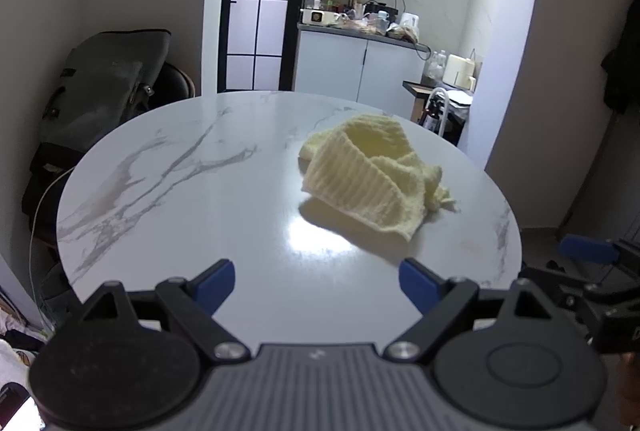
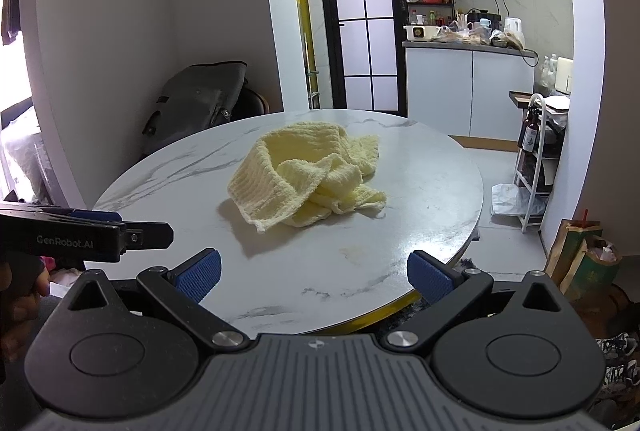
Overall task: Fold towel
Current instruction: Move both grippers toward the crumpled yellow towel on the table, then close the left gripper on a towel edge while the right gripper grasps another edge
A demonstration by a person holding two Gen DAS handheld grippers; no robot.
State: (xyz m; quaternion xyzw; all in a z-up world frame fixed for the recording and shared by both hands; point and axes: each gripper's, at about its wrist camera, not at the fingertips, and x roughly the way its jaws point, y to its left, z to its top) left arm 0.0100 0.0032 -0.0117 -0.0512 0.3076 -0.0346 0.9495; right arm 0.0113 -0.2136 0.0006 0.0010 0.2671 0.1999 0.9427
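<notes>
Nearest, the left tool (image 1: pixel 316 285) and the right tool (image 2: pixel 314 277) both hang over the near rim of the round marble worktop (image 2: pixel 280 295), jaws spread wide and holding nothing, with the towel (image 2: pixel 308 177) lying well ahead of them in a crumpled yellow heap on the middle of the slab. The risk I see is a pinch that catches several bunched layers rather than one corner, so the cloth lifts as a knot or skids on the glossy surface. Bare marble lies left of the heap for spreading; its right side sits nearer the drop-off.
</notes>
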